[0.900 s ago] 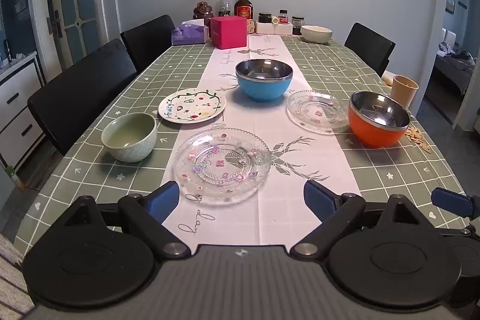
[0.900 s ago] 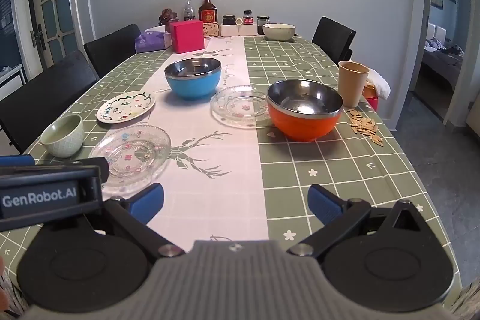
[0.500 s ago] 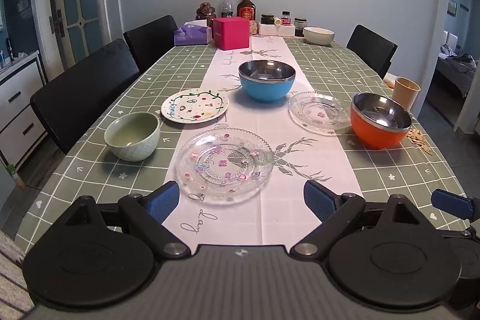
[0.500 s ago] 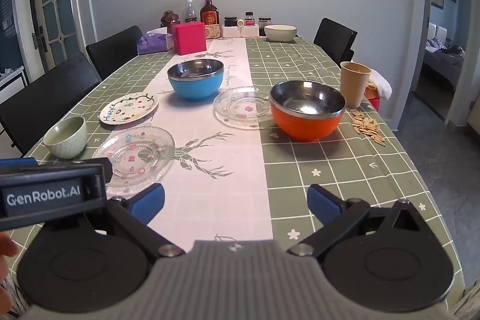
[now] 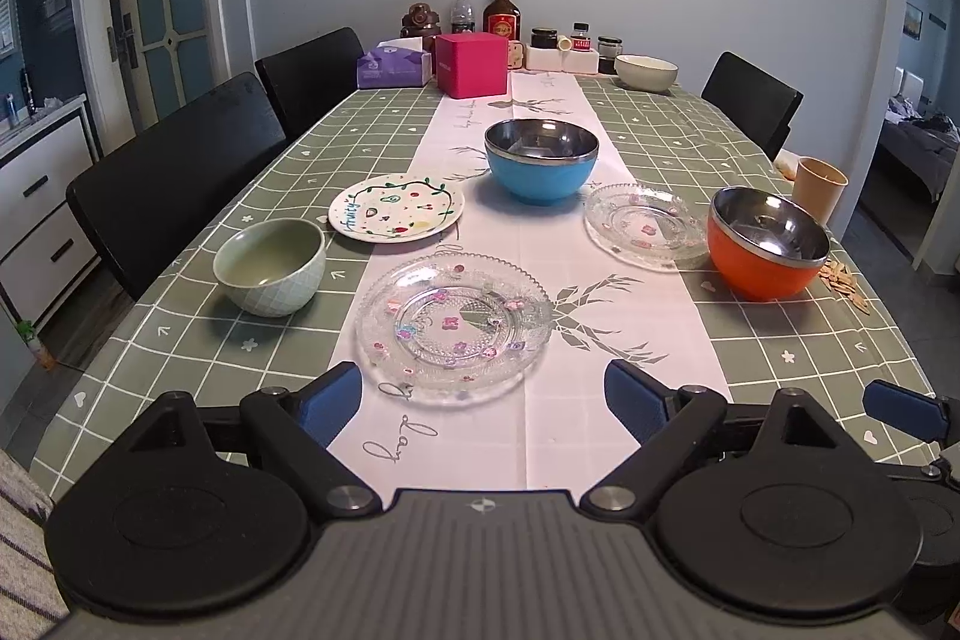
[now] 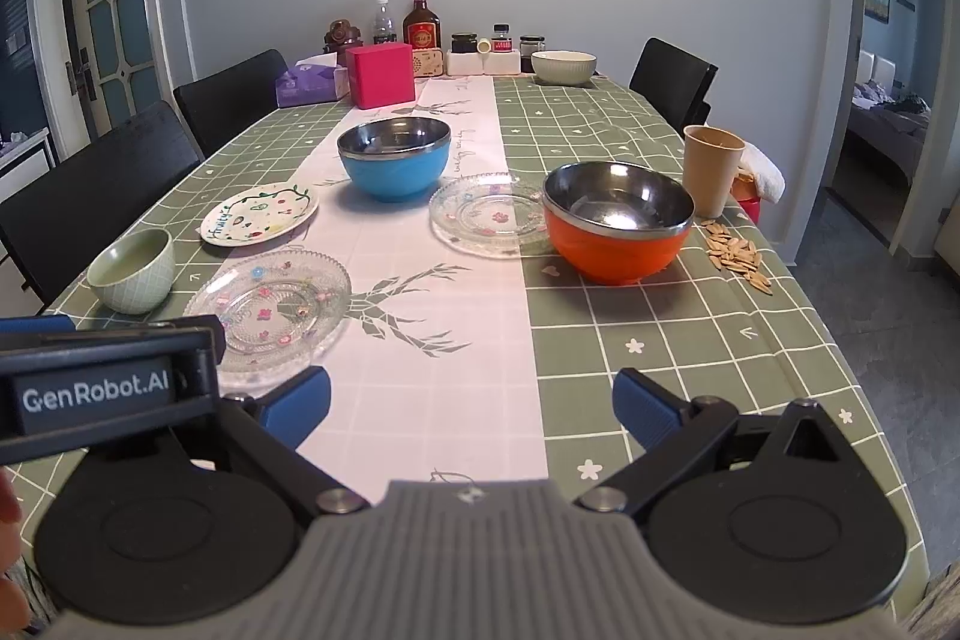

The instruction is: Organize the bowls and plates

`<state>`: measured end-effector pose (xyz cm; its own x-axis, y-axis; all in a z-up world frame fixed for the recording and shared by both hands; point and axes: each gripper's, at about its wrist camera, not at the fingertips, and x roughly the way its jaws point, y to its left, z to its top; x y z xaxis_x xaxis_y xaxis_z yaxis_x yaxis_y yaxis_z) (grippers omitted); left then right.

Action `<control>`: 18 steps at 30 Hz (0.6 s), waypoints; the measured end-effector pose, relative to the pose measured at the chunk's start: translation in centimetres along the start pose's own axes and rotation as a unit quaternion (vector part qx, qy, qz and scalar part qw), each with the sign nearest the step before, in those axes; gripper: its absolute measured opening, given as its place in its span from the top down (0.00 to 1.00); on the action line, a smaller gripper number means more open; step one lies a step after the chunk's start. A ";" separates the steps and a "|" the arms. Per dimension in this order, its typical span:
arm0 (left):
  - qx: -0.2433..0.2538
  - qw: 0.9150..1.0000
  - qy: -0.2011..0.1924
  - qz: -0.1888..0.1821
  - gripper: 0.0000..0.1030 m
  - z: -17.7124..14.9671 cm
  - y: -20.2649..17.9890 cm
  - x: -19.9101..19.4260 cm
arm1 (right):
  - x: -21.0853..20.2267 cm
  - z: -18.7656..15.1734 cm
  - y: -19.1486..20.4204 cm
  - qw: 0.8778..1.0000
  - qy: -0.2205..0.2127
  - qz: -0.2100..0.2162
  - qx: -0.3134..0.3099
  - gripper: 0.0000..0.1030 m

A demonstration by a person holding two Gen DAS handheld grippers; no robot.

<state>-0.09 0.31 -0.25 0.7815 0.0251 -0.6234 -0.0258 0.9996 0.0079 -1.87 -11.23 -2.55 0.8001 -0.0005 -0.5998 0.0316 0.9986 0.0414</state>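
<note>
A long bench [image 5: 180, 340] under a green checked cloth fills the room. Both the left hand-held gripper [image 5: 483, 397] and right hand-held gripper [image 6: 471, 400] hang wide open and empty near its front edge. Nothing looks stacked yet: near glass plate [image 5: 453, 322], green bowl [image 5: 270, 265], painted plate [image 5: 396, 214], second glass plate [image 5: 645, 226], orange bowl [image 5: 768, 250], blue bowl [image 5: 540, 160] lie apart, with clear cloth between.

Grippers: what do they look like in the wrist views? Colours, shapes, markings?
Both match: the left gripper and right gripper each have blue fingers on black angled links with silver pivot screws, two round black discs and a ribbed grey body bearing a small round mark. In the right wrist view, the left gripper's black housing reads "GenRobot.AI" in white. No cables or sleeves visible.
</note>
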 end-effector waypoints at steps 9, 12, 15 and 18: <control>-0.010 1.000 0.018 0.003 0.00 -0.2 0.4 0.7 | 0.9 -0.2 0.1 1.000 0.018 0.013 0.005 0.05; -0.012 1.000 0.021 0.007 0.00 -0.2 0.4 0.8 | 1.0 -0.2 0.2 1.000 0.018 0.014 0.000 0.06; -0.008 1.000 0.022 0.014 0.00 -0.3 0.4 1.0 | 1.2 -0.2 0.5 1.000 0.023 0.011 -0.005 0.06; -0.007 1.000 0.024 0.014 0.00 -0.4 0.5 1.1 | 1.4 -0.2 0.5 1.000 0.028 0.013 -0.004 0.06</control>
<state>0.55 0.83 -1.26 0.7503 0.0513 -0.6591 -0.0549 0.9984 0.0153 -0.89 -10.71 -3.53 0.7658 0.0281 -0.6425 0.0061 0.9987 0.0510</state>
